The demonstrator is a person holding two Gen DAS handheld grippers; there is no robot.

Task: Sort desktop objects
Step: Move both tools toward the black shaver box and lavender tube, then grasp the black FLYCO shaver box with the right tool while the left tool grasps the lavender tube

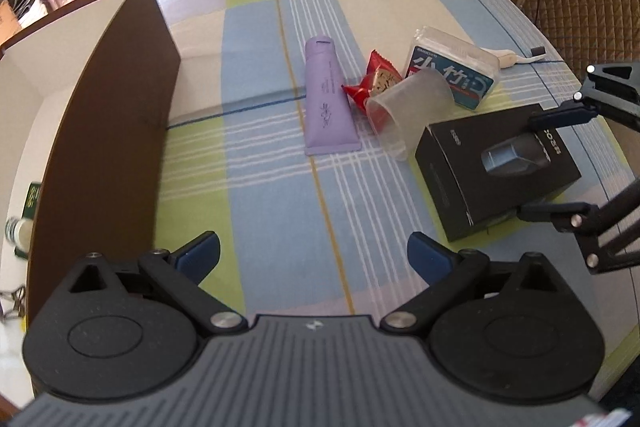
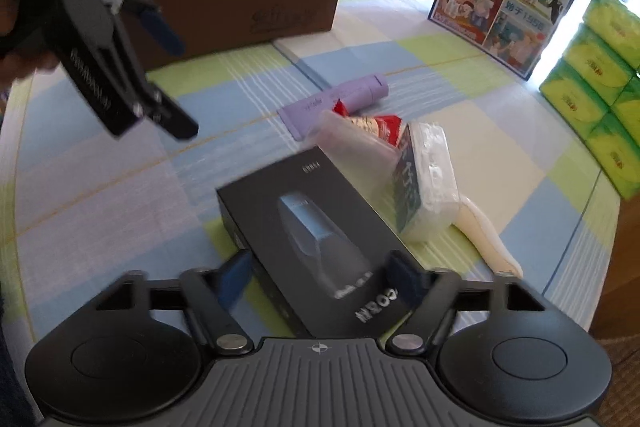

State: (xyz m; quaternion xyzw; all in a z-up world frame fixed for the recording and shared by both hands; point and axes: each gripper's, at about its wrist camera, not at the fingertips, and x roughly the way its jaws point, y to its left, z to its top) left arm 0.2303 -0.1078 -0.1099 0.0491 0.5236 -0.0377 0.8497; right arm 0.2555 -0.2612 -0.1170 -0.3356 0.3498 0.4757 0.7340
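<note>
Right wrist view shows the right gripper (image 2: 320,281) low over the table, its fingers spread on both sides of the black box (image 2: 304,247). Left wrist view shows the left gripper (image 1: 314,253) spread wide above the tablecloth (image 1: 260,187), beside the brown bin (image 1: 104,115), whose white inside only this view reveals.

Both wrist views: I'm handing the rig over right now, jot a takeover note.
Left tongs: open, empty, above the cloth.
Right tongs: open, fingers either side of the black box; whether they touch it is unclear.
On the table: purple tube, red snack packet, tipped clear cup, tissue pack, white handle.
Brown bin already holds a few items.
Left: all of the above.
</note>
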